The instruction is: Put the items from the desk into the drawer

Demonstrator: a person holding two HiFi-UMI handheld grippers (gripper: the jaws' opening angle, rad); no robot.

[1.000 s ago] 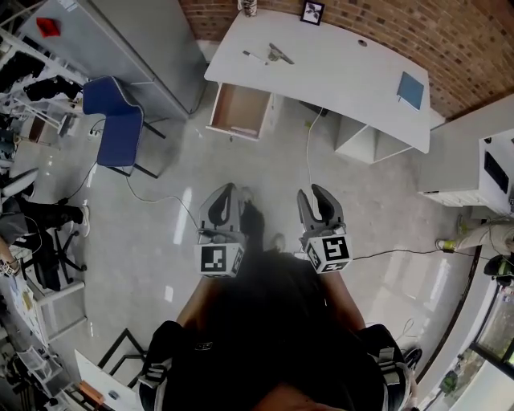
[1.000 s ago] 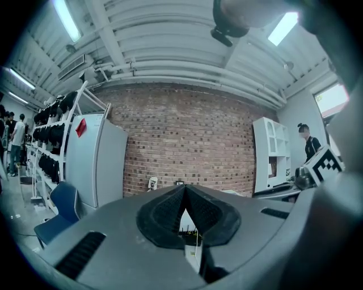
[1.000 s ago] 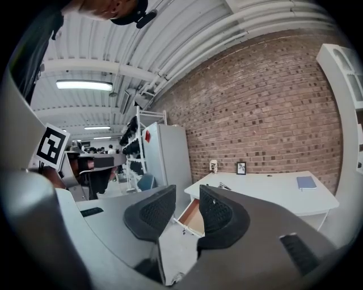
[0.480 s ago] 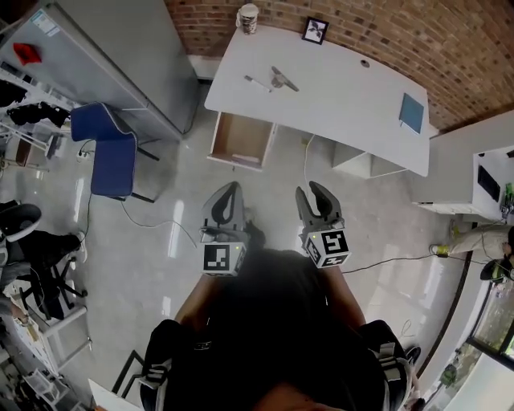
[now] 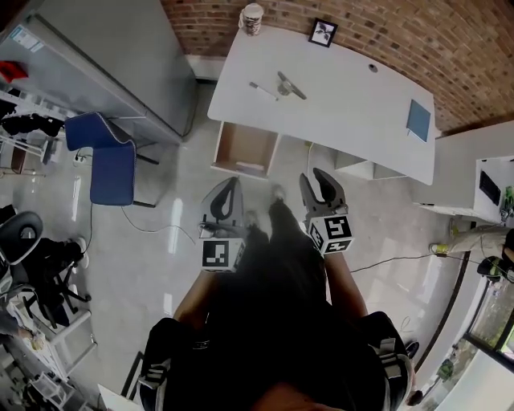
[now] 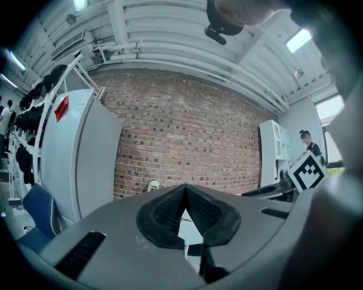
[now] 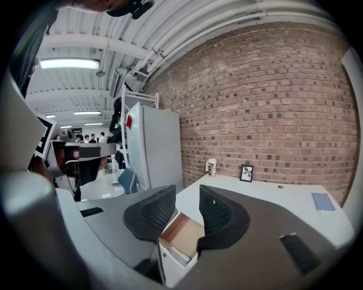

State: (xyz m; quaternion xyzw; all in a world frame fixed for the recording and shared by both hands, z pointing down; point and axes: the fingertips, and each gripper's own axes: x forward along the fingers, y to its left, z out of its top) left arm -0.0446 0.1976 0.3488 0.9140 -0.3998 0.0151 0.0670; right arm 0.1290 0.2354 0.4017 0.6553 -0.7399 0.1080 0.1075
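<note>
A white desk (image 5: pixel 345 96) stands against the brick wall, some way ahead of both grippers. On it lie a white pen (image 5: pixel 263 91), a small metal tool (image 5: pixel 291 85), a blue notebook (image 5: pixel 418 120), a framed picture (image 5: pixel 324 32) and a skull-shaped ornament (image 5: pixel 251 18). Under the desk's left end an open drawer (image 5: pixel 246 149) shows a brown bottom. My left gripper (image 5: pixel 230 186) is held over the floor, shut and empty. My right gripper (image 5: pixel 323 177) hangs beside it, open and empty. In the right gripper view the drawer (image 7: pixel 181 233) shows between the jaws.
A tall grey cabinet (image 5: pixel 104 56) stands left of the desk, with a blue chair (image 5: pixel 108 160) beside it. Cables run over the glossy floor (image 5: pixel 161 233). A white side unit (image 5: pixel 474 172) sits at the right. More chairs and clutter fill the left edge.
The person has walked toward the desk, so desk and drawer appear nearer to both grippers. The grippers keep their pose and jaw states.
</note>
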